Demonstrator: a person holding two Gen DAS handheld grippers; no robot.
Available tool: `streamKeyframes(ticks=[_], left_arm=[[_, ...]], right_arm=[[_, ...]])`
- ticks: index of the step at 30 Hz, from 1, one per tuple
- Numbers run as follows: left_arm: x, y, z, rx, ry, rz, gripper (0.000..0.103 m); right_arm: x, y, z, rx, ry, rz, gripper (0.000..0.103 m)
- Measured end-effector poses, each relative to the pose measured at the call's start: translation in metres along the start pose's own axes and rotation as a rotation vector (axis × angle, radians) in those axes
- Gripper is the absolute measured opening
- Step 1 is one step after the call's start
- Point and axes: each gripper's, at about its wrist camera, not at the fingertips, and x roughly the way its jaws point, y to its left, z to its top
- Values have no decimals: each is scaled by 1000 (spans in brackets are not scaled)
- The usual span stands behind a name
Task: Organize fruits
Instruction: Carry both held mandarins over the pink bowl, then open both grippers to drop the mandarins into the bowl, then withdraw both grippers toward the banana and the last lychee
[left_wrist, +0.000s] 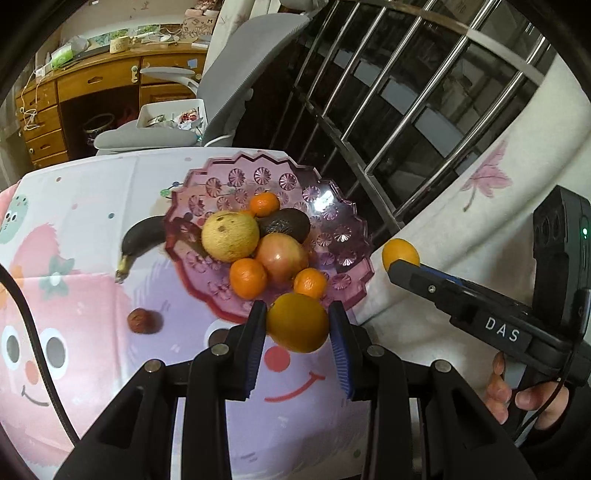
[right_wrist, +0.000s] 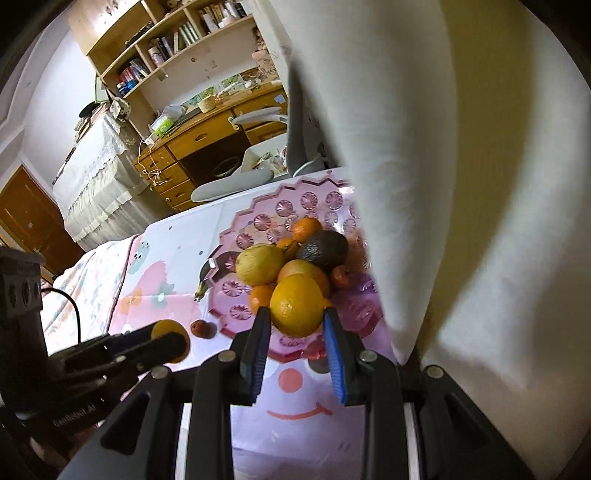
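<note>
A pink plastic fruit bowl (left_wrist: 332, 199) stands on the table and holds several fruits: a yellow-green melon (left_wrist: 229, 235), an apple (left_wrist: 282, 255), a dark avocado (left_wrist: 286, 223) and small tangerines (left_wrist: 248, 277). My left gripper (left_wrist: 298, 322) is shut on an orange (left_wrist: 297, 323) just above the bowl's near rim. My right gripper (right_wrist: 297, 318) is shut on a yellow lemon (right_wrist: 297, 304), held over the bowl's (right_wrist: 295, 203) right side; it also shows in the left wrist view (left_wrist: 400, 254). The left gripper shows in the right wrist view (right_wrist: 170, 341).
A blackened banana (left_wrist: 142, 236) lies on the cloth left of the bowl. A small red-brown fruit (left_wrist: 140, 321) lies on the cartoon tablecloth (left_wrist: 92, 206). A white curtain (right_wrist: 424, 184) hangs close on the right. A grey chair (left_wrist: 236, 74) and wooden desk (left_wrist: 92, 85) stand behind the table.
</note>
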Motion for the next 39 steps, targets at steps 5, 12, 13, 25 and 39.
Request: streamKeyframes(ticks=[5, 12, 13, 25, 39], left_arm=[[22, -8, 8, -3, 1, 12, 33], [44, -14, 15, 5, -4, 15, 33], [47, -14, 15, 1, -3, 17, 33], [38, 15, 1, -112, 19, 45, 78], [-10, 82, -69, -126, 133, 111, 80]], right_arm=[[20, -20, 12, 18, 32, 10, 29], [42, -35, 18, 29, 51, 17, 29], [44, -36, 19, 32, 54, 18, 29], [58, -37, 10, 98, 104, 23, 43], [62, 6, -69, 252, 235, 13, 44]])
